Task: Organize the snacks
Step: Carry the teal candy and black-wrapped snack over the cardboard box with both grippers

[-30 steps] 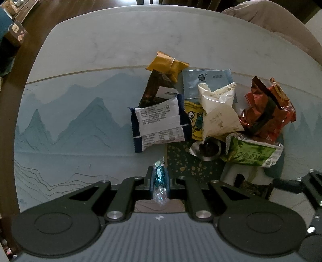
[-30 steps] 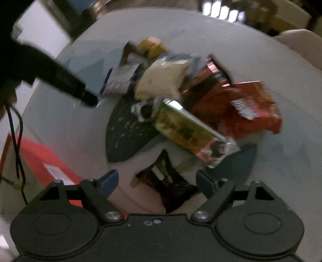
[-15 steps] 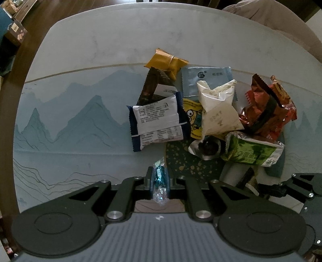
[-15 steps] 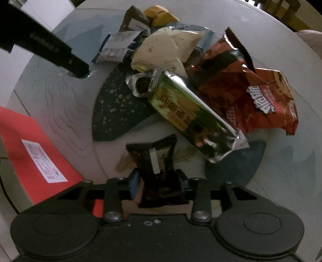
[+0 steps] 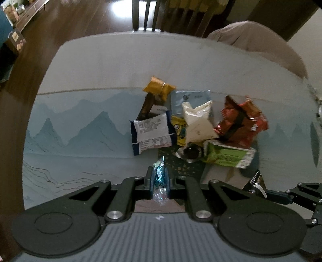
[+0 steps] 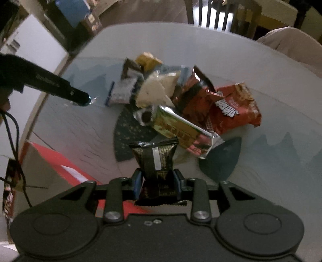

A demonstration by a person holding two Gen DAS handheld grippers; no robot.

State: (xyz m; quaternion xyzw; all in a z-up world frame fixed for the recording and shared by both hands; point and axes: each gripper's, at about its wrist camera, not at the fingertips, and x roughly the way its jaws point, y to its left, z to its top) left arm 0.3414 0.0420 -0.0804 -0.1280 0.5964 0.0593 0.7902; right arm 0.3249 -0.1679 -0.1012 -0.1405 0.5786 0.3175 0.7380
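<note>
A heap of snack packets lies mid-table: a white and navy packet [image 5: 151, 131], a cream pouch [image 5: 197, 123], a green packet [image 5: 227, 156], red bags [image 5: 241, 121], a gold packet [image 5: 159, 86]. My left gripper [image 5: 159, 179] is shut on a small blue foil candy [image 5: 159, 174], held above the table's near side. My right gripper [image 6: 158, 181] is shut on a black and gold packet [image 6: 156, 159], lifted in front of the heap. The red bag [image 6: 231, 108] and a gold-green packet [image 6: 181, 131] lie beyond it.
The table [image 5: 120, 66] has a pale top with a blue mountain-print mat. A red box [image 6: 66, 167] sits at its near left edge. Chairs [image 5: 149, 16] stand at the far side, and a cushioned seat [image 5: 251, 38] at the far right. The left gripper shows in the right wrist view [image 6: 80, 96].
My right gripper closed on the black and gold packet and lifted it off the table. My left gripper rose and pulled back, still holding the candy.
</note>
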